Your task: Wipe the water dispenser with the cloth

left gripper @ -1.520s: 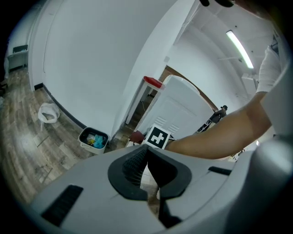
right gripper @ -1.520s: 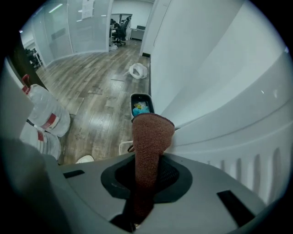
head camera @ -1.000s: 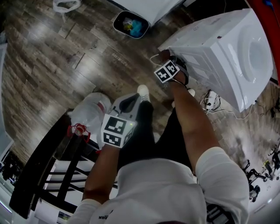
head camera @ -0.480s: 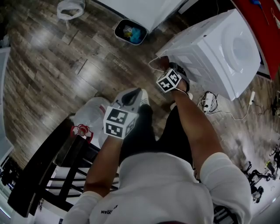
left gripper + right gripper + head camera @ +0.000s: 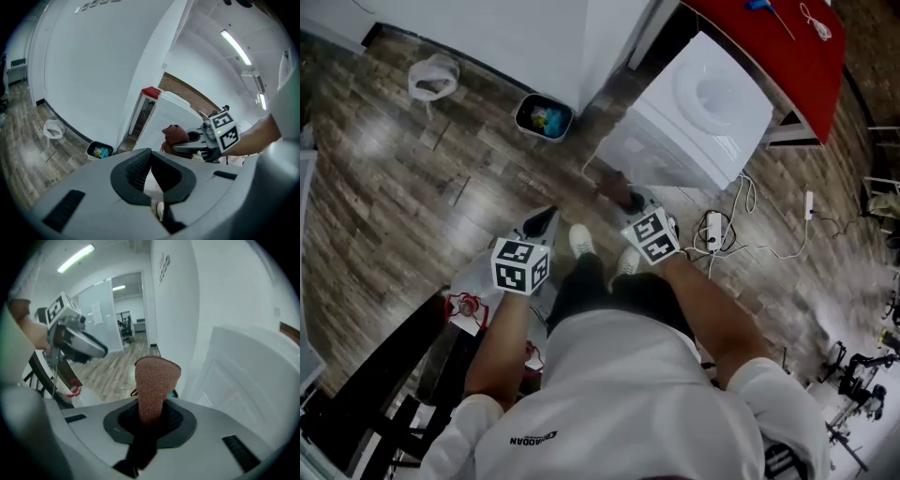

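Right tool [image 5: 621, 192], cloth [image 5: 610, 181] at its tip — by water dispenser [image 5: 703, 103], left tool [image 5: 546, 218] apart

An office: glass partitions [image 5: 99, 312], desk chairs [image 5: 126, 330], strip lights [image 5: 75, 258].

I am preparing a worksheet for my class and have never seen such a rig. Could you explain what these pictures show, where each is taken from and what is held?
No robot here: a person holds a hand tool with two fingers in each hand. The head view looks down from the person's head; each gripper view looks along one tool. The right gripper is shut on a brown knitted cloth, near the white box-shaped water dispenser. The left gripper is shut and empty. On the wood-patterned floor stands a small dark bin.
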Motion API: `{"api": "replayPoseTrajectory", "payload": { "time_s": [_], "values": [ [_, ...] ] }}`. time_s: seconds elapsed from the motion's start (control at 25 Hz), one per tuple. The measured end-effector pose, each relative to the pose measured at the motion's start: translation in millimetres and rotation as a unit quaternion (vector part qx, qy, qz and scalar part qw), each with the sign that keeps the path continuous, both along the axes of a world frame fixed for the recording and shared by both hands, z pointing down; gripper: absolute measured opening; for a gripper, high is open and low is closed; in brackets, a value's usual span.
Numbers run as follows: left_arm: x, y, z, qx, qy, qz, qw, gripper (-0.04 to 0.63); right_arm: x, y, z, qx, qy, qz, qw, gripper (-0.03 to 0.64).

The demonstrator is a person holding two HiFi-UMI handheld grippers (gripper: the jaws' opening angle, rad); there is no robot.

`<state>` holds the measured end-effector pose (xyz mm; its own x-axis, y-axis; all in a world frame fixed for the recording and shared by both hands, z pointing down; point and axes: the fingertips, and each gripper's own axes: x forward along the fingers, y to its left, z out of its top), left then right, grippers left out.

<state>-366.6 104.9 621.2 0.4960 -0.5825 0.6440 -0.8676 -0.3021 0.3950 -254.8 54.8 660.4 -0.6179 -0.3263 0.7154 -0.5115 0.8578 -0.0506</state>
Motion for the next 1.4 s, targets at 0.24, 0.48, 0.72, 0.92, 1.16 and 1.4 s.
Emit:
{"api": "replayPoseTrajectory", "payload": {
  "time_s": [0.24, 0.48, 0.72, 0.92, 1.16, 1.4],
  "values": [
    [49.5, -1.1, -41.0, 0.040, 0.008, 0.007, 0.9991, -0.011, 49.5, 21.7, -99.5, 0.000, -0.127, 0.082, 0.988, 0.054],
    [115.2, 15.4, -111.3, 0.097, 0.040, 0.022, 0.9942, -0.011, 112.1, 61.8, -177.2, -0.024, -0.255, 0.123, 0.959, 0.054],
    [155.0, 44.0, -172.6, 0.155, 0.020, 0.027, 0.9874, -0.011, 188.6, 101.8, -219.3, 0.020, -0.263, 0.144, 0.954, 0.054],
    [177.7, 75.1, -192.7, 0.172, -0.005, 0.034, 0.9846, -0.011, 235.8, 131.1, -225.9, 0.020, -0.267, 0.179, 0.947, 0.054],
    [186.7, 108.4, -193.2, 0.175, -0.011, 0.031, 0.9840, -0.011, 258.3, 167.6, -224.9, 0.031, -0.262, 0.193, 0.945, 0.054],
    [212.8, 119.1, -191.8, 0.169, 0.003, 0.046, 0.9846, -0.011, 258.7, 195.3, -209.8, 0.012, -0.268, 0.194, 0.944, 0.054]
  ]
}}
